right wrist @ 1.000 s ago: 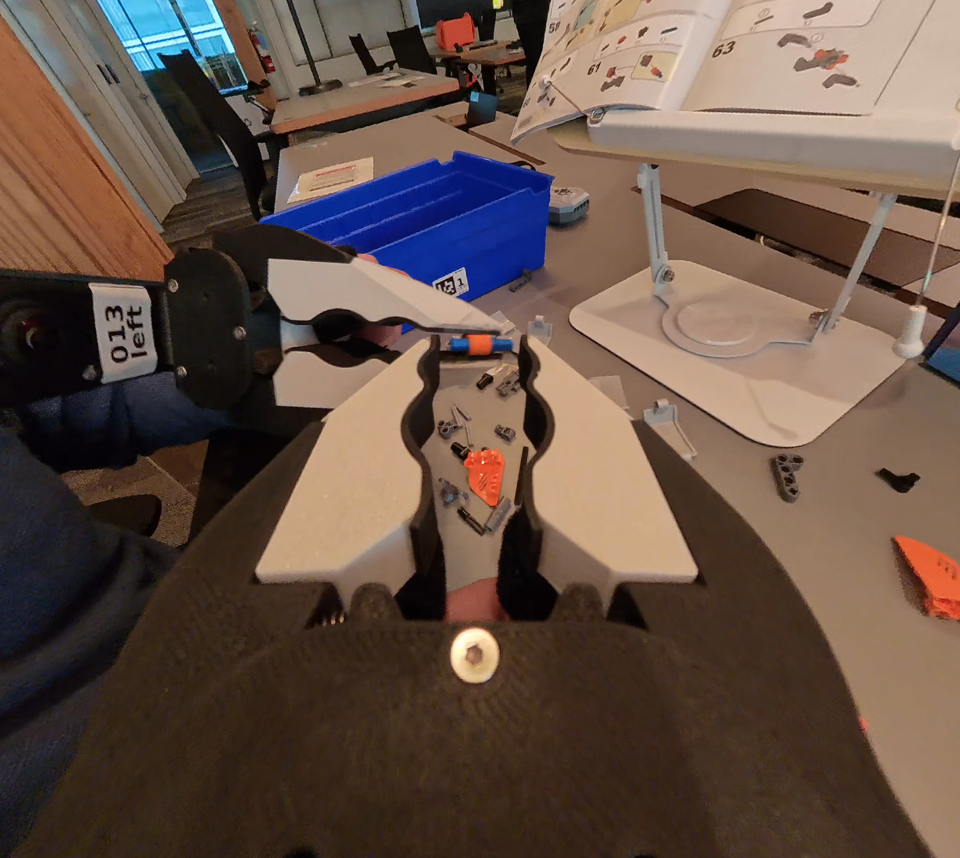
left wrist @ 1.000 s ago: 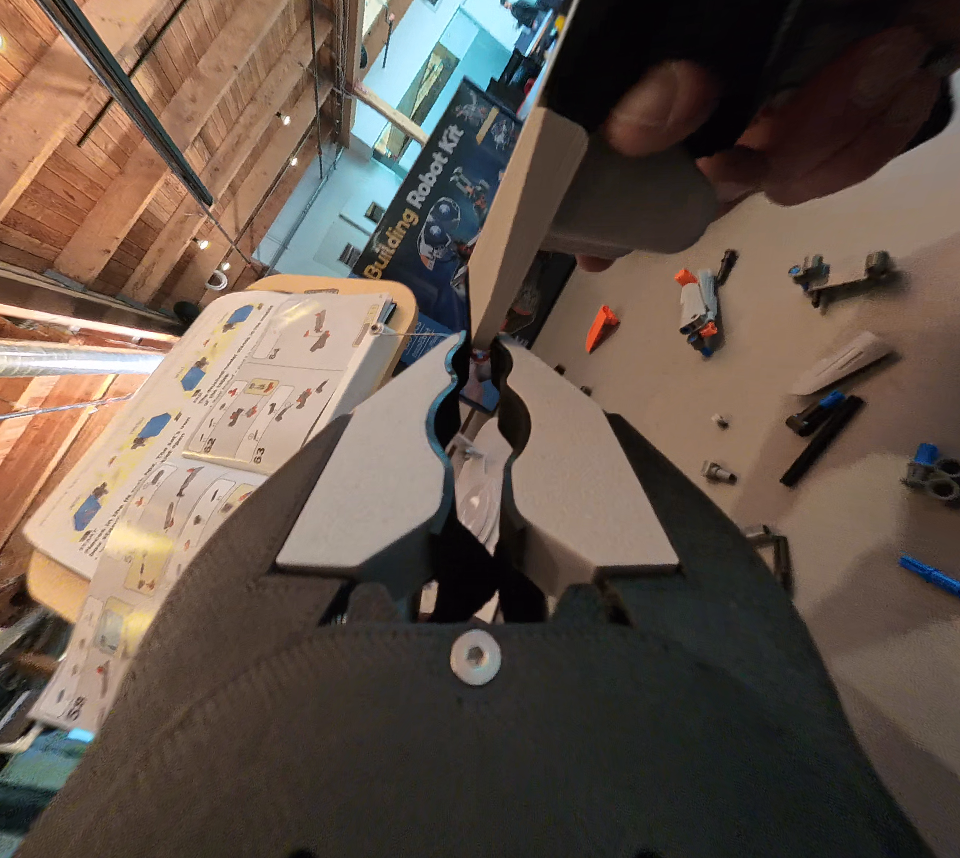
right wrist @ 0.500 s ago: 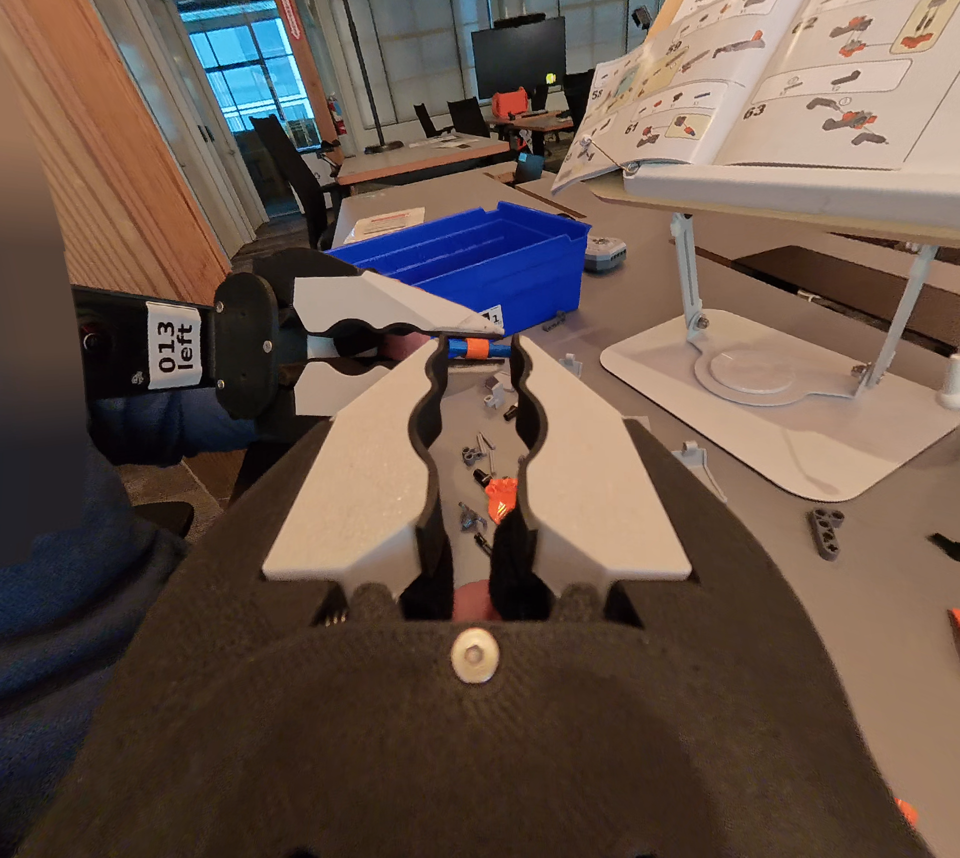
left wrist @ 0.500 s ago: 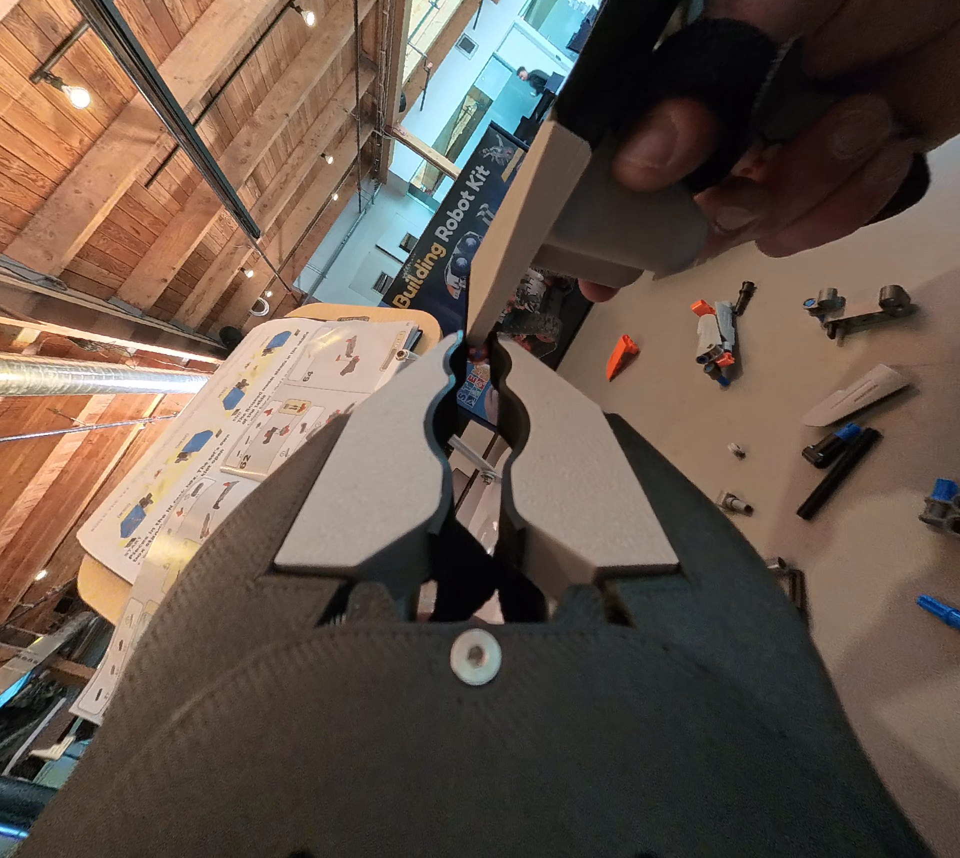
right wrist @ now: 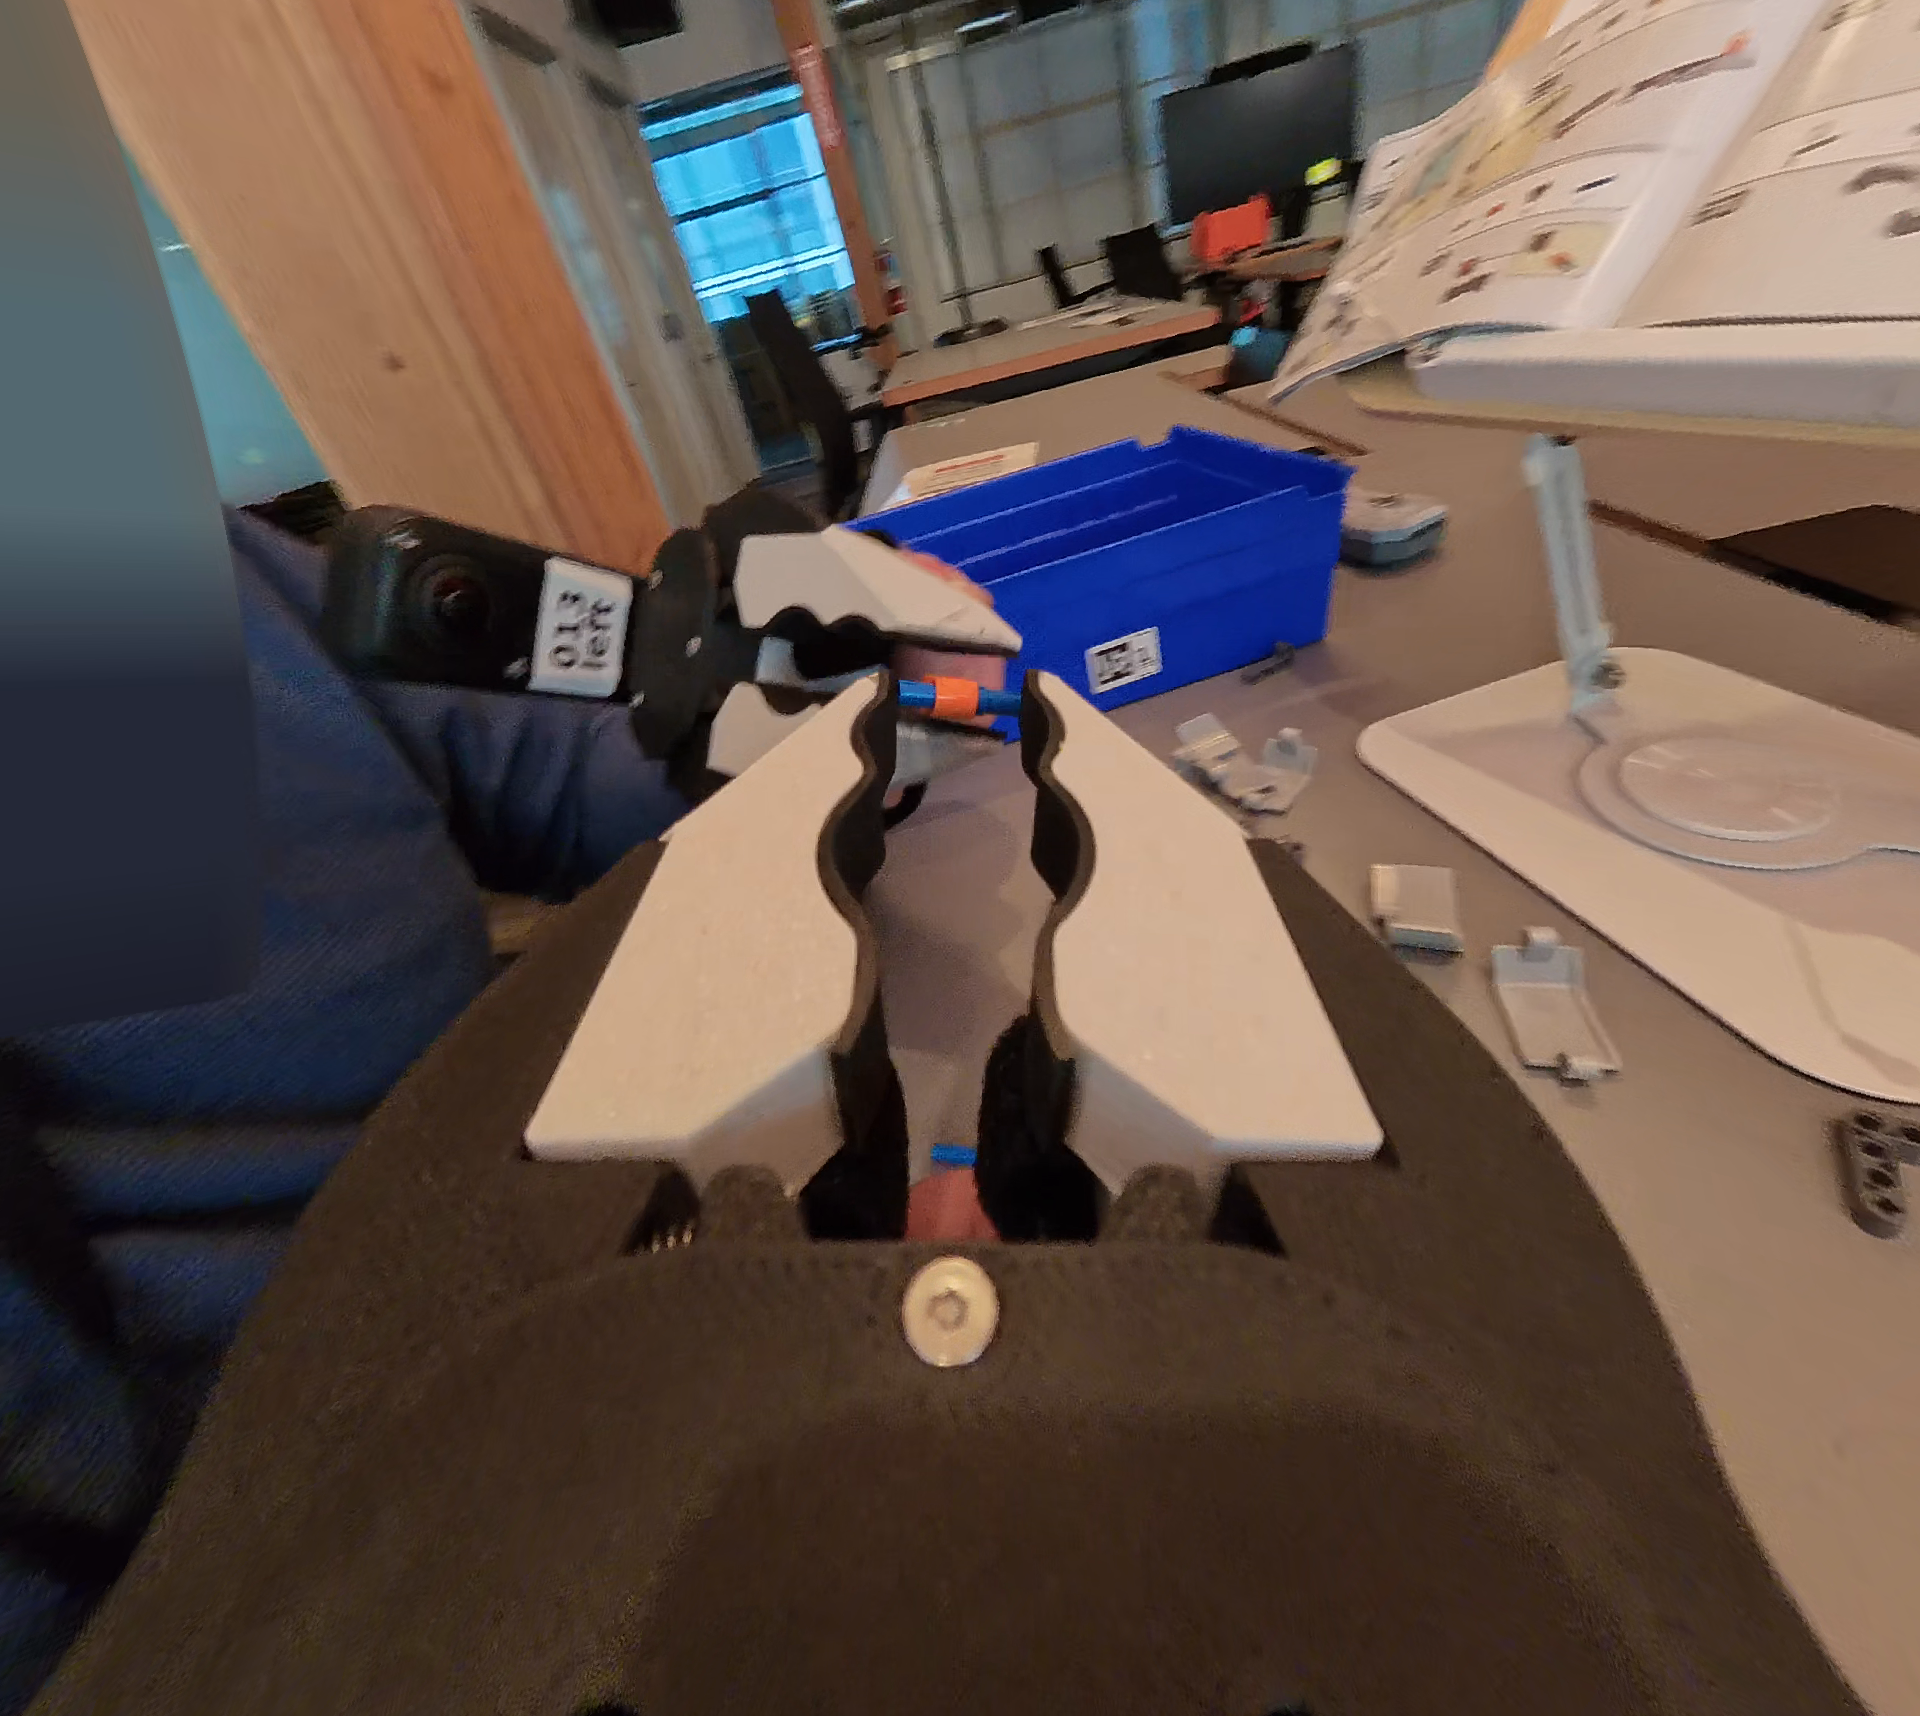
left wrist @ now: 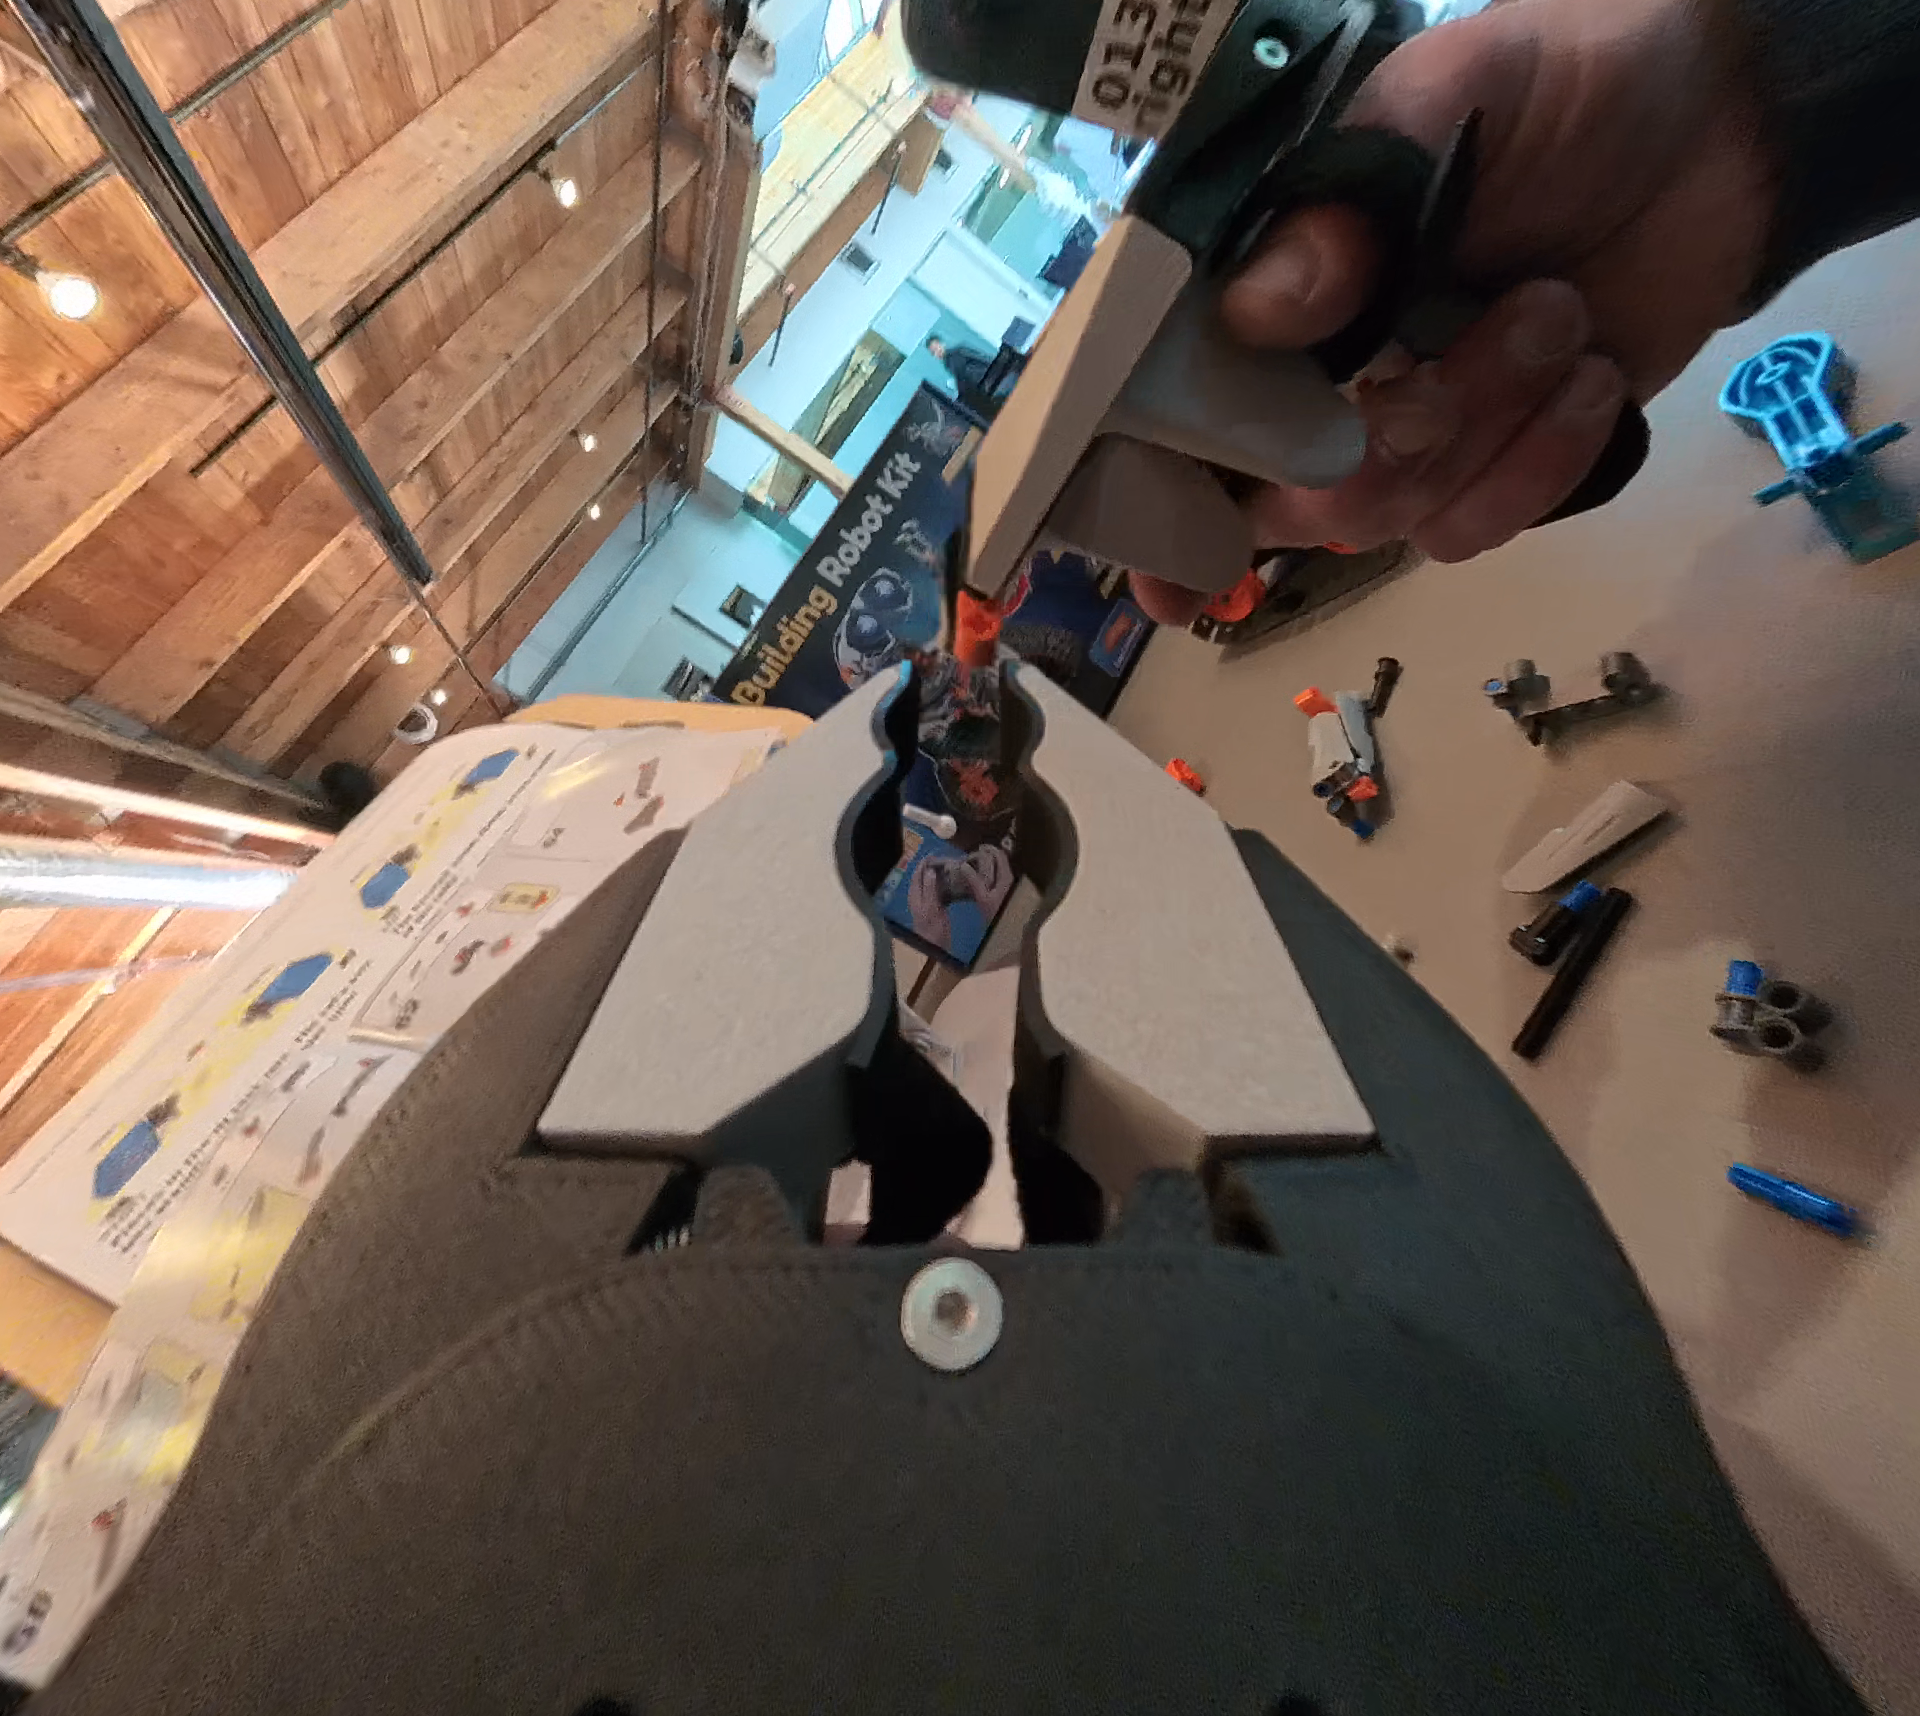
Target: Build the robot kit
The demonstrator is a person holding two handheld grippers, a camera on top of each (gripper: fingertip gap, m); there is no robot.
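Note:
A short blue axle with an orange bush [right wrist: 951, 698] spans the gap between the tips of my right gripper [right wrist: 954, 692], which is shut on it end to end. In the left wrist view the orange bush [left wrist: 975, 627] shows just beyond my left gripper [left wrist: 961, 679], at the tip of the right gripper's fingers [left wrist: 1070, 419]. The left gripper's jaws stand slightly apart around the axle, and its upper finger [right wrist: 862, 575] sits just above it. A hand [left wrist: 1507, 295] holds the right gripper. Both grippers are held above the grey table [left wrist: 1558, 1303].
A blue bin [right wrist: 1143, 565] stands behind the grippers. An open instruction booklet [right wrist: 1662, 160] rests on a white stand [right wrist: 1662, 835]. Small grey parts [right wrist: 1413, 908] lie beside its base. A black rod [left wrist: 1569, 970], a blue pin [left wrist: 1787, 1199] and a blue part [left wrist: 1808, 440] lie on the table. Left and right tips are no more than a few centimetres apart. From either gripper's tips it is about 15 centimetres to the black rod [left wrist: 1569, 970].
The right gripper's jaws have narrowed onto the axle. The left gripper's jaws have widened a little. Both grippers have lifted and tilted upward.

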